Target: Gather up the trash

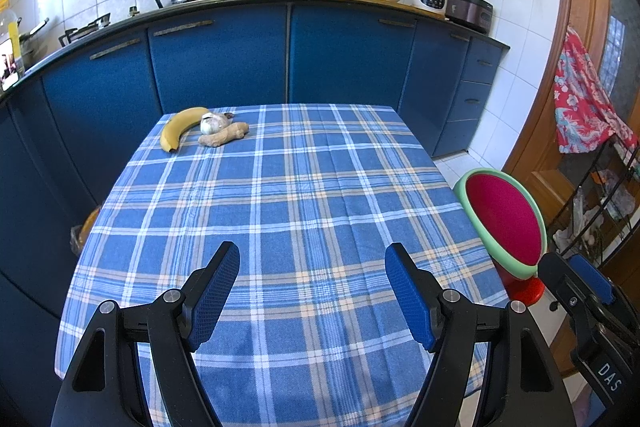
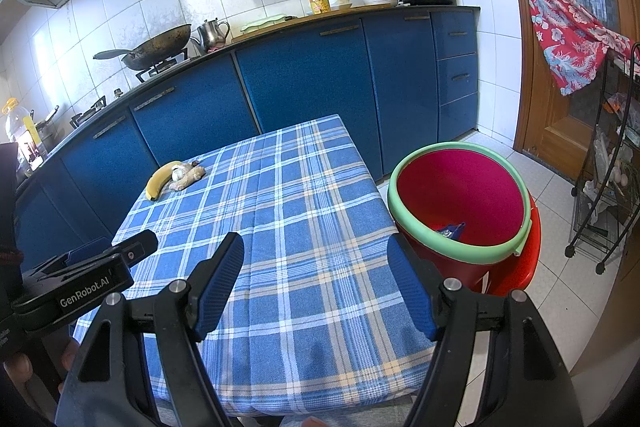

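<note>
Both tongs hang open over the near end of the table, the left tongs and the right tongs side by side, with nothing between their blue pads. On the checked cloth only one small group is left, at about 11 o'clock near the far left corner: a banana, a garlic bulb and a piece of ginger, all touching or almost touching. A small dark scrap lies just behind the garlic; I cannot tell what it is. The bin, red with a green rim, stands on the floor at 3 o'clock, just beside the table edge, and something blue already lies inside.

I think the left tongs should reach first, since the group is on its side. It is better to take one piece at a time, closing across the narrow side of the ginger. The middle of the cloth is free for moving. The group is close to the far edge, so a push could send it off.
</note>
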### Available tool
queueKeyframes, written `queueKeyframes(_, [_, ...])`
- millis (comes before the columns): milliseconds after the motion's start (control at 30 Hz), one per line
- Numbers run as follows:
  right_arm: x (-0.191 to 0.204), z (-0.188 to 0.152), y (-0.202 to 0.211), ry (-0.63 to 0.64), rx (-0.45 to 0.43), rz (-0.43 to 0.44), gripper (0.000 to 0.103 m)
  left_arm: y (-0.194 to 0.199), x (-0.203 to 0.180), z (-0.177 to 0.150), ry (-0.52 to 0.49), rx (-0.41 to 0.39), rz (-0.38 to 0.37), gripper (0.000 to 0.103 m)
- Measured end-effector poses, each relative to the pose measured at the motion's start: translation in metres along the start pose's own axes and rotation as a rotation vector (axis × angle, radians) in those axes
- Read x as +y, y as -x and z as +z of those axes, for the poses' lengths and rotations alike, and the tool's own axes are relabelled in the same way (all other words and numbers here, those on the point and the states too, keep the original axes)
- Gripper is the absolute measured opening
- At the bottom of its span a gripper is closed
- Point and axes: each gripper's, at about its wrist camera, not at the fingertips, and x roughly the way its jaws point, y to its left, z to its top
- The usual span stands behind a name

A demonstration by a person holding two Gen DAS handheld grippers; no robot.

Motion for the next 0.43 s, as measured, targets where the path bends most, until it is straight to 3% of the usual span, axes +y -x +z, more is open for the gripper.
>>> queueKeyframes(433, [0.0003, 0.0002, 0.0002, 0.001, 0.001, 0.000, 0.074, -0.0010, -0.0025, -0.0020, 0.001, 0.005, -0.001, 0.076])
